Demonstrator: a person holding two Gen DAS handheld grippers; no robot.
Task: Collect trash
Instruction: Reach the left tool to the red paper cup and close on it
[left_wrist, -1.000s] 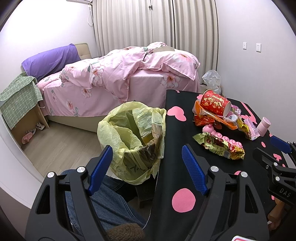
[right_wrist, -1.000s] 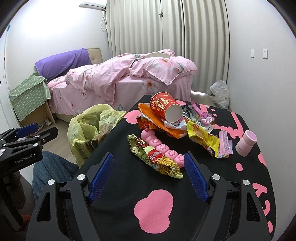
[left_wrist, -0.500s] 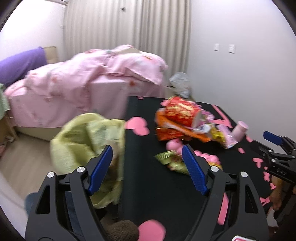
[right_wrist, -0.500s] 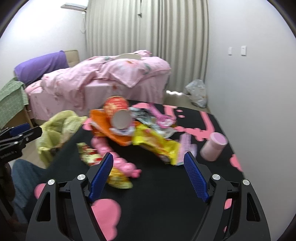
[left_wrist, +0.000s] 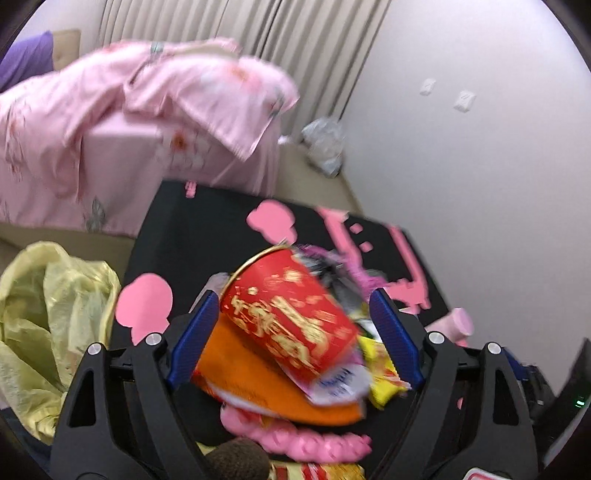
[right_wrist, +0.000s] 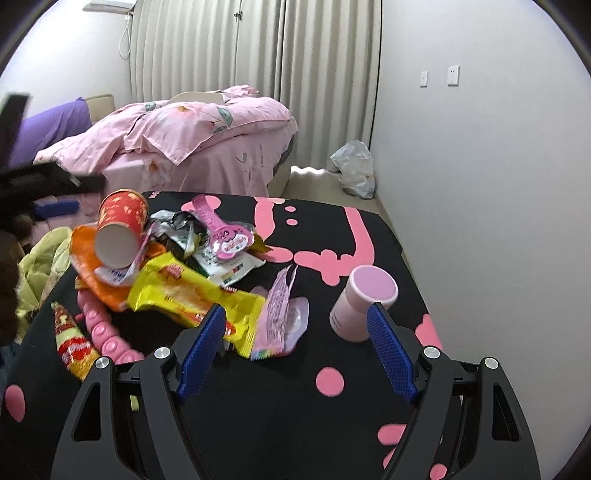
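A red paper cup (left_wrist: 291, 317) lies on its side on a heap of wrappers on the black table (left_wrist: 207, 236). My left gripper (left_wrist: 291, 332) is open, its jaws either side of the cup, not closed on it. The cup also shows in the right wrist view (right_wrist: 120, 230), with a yellow wrapper (right_wrist: 192, 295), a pink wrapper (right_wrist: 280, 314) and a pink bottle (right_wrist: 360, 306). My right gripper (right_wrist: 295, 350) is open and empty, low over the table just in front of the pink wrapper and bottle. A yellow trash bag (left_wrist: 48, 321) stands left of the table.
An orange bag (left_wrist: 266, 387) and a pink beaded toy (left_wrist: 295, 439) lie under and before the cup. A bed with pink bedding (right_wrist: 192, 136) stands behind the table. A white wall runs along the right. A white plastic bag (right_wrist: 352, 168) sits on the floor.
My left gripper has swung right from the trash bag and come in close around the red cup. My right gripper has turned right, toward the pink wrapper and bottle.
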